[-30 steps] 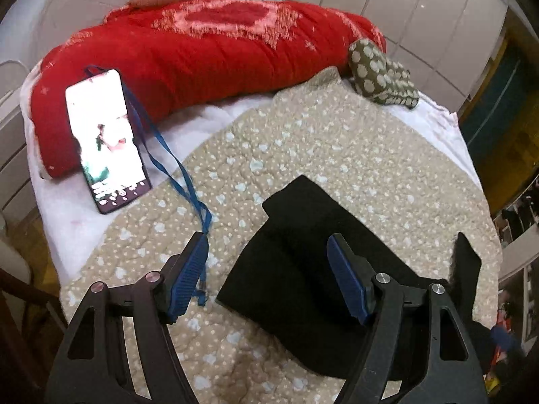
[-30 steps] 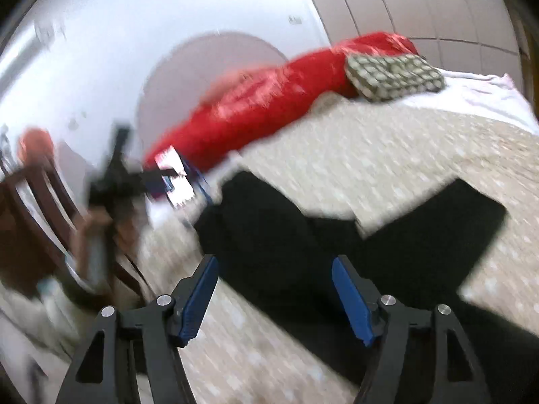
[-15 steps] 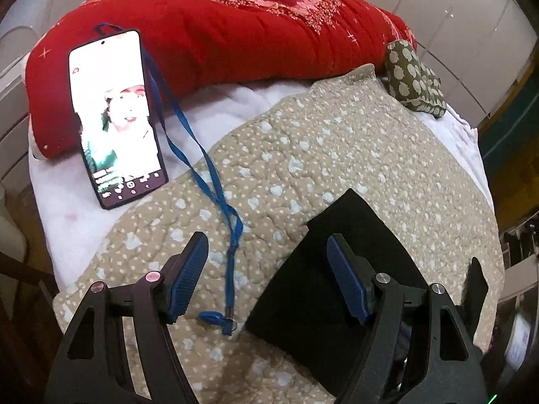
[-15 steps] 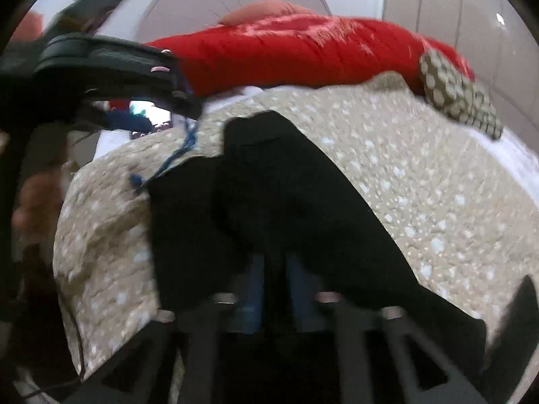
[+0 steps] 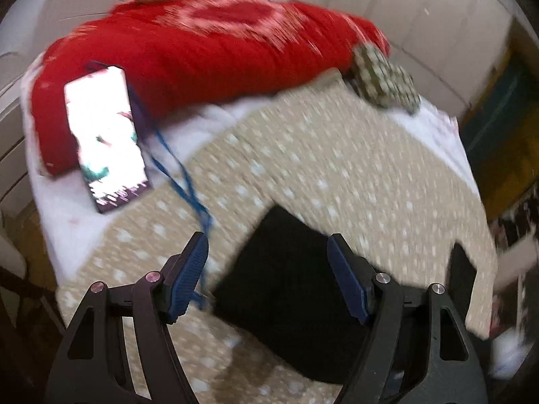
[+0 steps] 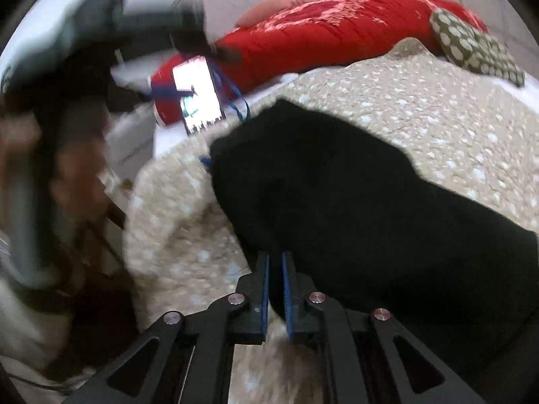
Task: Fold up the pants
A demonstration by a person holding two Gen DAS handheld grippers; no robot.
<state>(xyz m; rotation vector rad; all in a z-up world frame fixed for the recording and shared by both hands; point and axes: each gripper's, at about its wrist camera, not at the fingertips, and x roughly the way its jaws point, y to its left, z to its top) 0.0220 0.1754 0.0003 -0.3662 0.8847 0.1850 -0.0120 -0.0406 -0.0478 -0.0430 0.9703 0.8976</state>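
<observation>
The black pants (image 5: pixel 286 289) lie partly folded on a beige dotted quilt (image 5: pixel 337 168); they also fill the right wrist view (image 6: pixel 337 195). My left gripper (image 5: pixel 267 279) is open and empty, hovering over the pants' near-left corner. My right gripper (image 6: pixel 275 262) is shut on the near edge of the pants, a thin fold of black fabric between its blue pads. The left gripper and the hand holding it show blurred at upper left in the right wrist view (image 6: pixel 101 27).
A lit phone (image 5: pixel 104 138) with a blue lanyard (image 5: pixel 182 181) lies on the white sheet at left, the lanyard reaching the quilt. A red bolster (image 5: pixel 209 43) and a green dotted pillow (image 5: pixel 384 77) lie at the back. The bed edge drops off at left.
My right gripper stays shut on the pants' edge and has pulled back a little. My left gripper drew back from the phone and swung toward the pants' corner, staying open.
</observation>
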